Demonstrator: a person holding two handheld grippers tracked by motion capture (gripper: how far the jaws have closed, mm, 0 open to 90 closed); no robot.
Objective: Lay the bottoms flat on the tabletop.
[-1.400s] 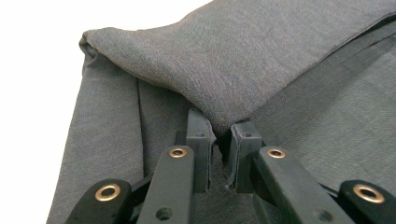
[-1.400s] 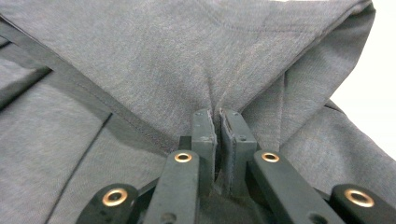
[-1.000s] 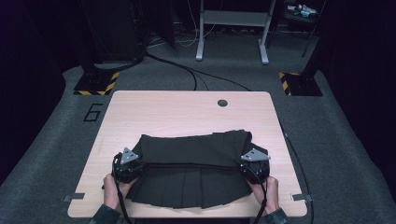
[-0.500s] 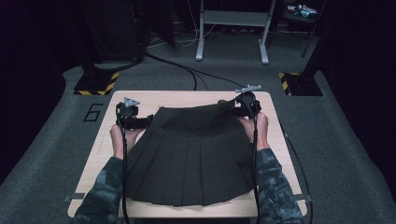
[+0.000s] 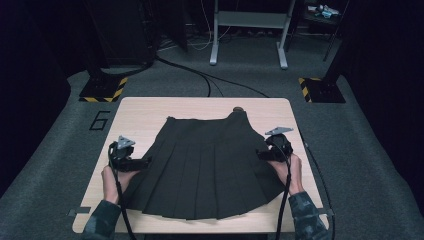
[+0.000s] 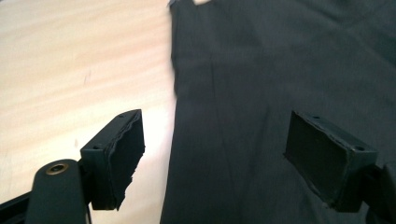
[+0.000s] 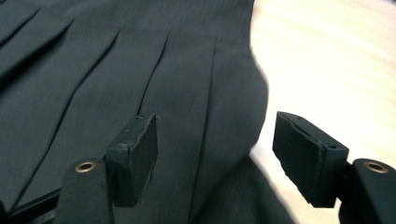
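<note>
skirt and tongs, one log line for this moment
skirt: spread flat on table | left tongs: open | right tongs: open

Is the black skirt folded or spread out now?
Spread out. The skirt lies flat on the table, its pleats fanning toward the near edge.
</note>
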